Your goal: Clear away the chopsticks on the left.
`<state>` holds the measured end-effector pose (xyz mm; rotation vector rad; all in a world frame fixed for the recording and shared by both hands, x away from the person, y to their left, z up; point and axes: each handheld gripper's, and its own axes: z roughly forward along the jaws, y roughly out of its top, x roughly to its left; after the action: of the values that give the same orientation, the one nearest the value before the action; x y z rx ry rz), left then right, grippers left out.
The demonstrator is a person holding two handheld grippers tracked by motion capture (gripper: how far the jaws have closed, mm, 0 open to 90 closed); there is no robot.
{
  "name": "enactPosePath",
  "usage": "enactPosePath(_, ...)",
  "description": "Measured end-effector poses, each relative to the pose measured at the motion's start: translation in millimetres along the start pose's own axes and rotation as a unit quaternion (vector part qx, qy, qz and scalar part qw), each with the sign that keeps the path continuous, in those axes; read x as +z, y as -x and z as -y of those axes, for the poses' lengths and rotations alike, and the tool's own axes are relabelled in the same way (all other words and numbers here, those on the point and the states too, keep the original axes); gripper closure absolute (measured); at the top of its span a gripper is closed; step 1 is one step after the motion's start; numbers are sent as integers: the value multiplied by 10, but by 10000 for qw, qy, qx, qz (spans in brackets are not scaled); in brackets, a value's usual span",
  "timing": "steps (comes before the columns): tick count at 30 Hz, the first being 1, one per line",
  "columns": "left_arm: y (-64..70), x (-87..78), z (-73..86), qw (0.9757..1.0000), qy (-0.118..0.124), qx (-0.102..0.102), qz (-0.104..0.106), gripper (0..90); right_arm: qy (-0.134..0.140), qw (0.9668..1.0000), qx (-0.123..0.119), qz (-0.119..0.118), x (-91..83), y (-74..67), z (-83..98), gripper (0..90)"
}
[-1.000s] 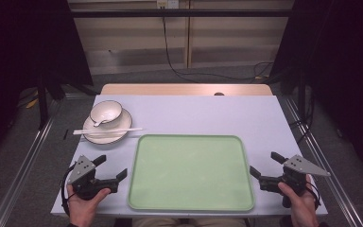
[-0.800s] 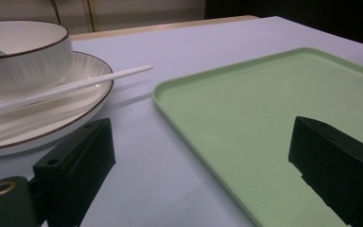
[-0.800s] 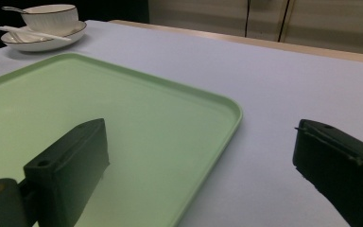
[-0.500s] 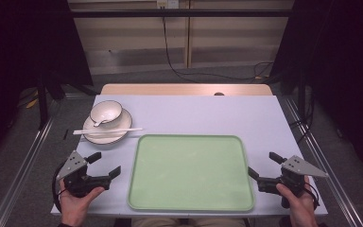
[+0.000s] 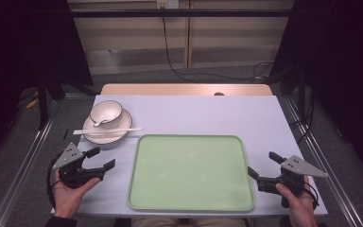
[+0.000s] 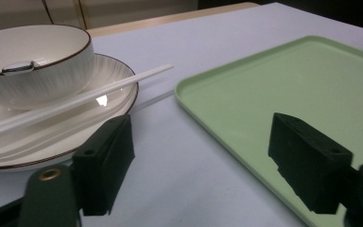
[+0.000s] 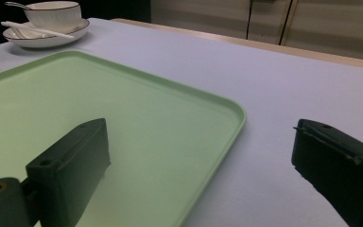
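left gripper [image 5: 103,158] | I carried it left, away from the tray [image 5: 191,172], then up toward the plate [image 5: 108,126] | jaws were closing, nothing between them

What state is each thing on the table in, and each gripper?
Tray: flat, nothing on it.
Plate: flat, bears the bowl and chopsticks.
Bowl: upright on the plate, spoon inside.
Chopsticks: laid across the plate.
Left gripper: open, fingers just closing, nothing between them.
Right gripper: open, holding nothing.

No readable text, label, brand, number or sign appears on anything here.
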<state>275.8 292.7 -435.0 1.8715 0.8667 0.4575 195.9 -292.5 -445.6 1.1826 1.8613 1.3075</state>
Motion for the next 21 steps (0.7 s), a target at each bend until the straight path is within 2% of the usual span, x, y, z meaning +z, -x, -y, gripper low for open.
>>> enactPosePath(5,-73,-4,-27,9999,-58,-25,90,281,-17,10000,-9,0,2,1,1,54)
enactPosePath(7,-107,6,-46,9999,-117,49,106,317,-22,10000,16,6,6,1,0,55)
enactPosePath(8,-139,19,-66,9997,-179,150,-9,318,-8,10000,7,9,1,4,0,56)
enactPosePath(10,-188,28,-84,9995,-176,256,11,343,2,10000,9,13,1,5,0,56)
enactPosePath(15,-272,32,-127,9993,-308,203,8,381,-10,10000,-1,-4,1,3,1,58)
enactPosePath(17,-335,25,-176,9989,-377,271,-10,394,13,10000,6,3,3,3,0,58)
enactPosePath(19,-362,25,-189,9989,-385,269,46,397,11,10000,9,3,3,2,-1,58)
enactPosePath(20,-418,28,-218,9988,-400,264,22,382,6,10000,5,-15,0,0,-1,58)
enactPosePath(21,-455,31,-233,9986,-413,305,93,364,4,10000,7,-12,1,-1,-1,58)
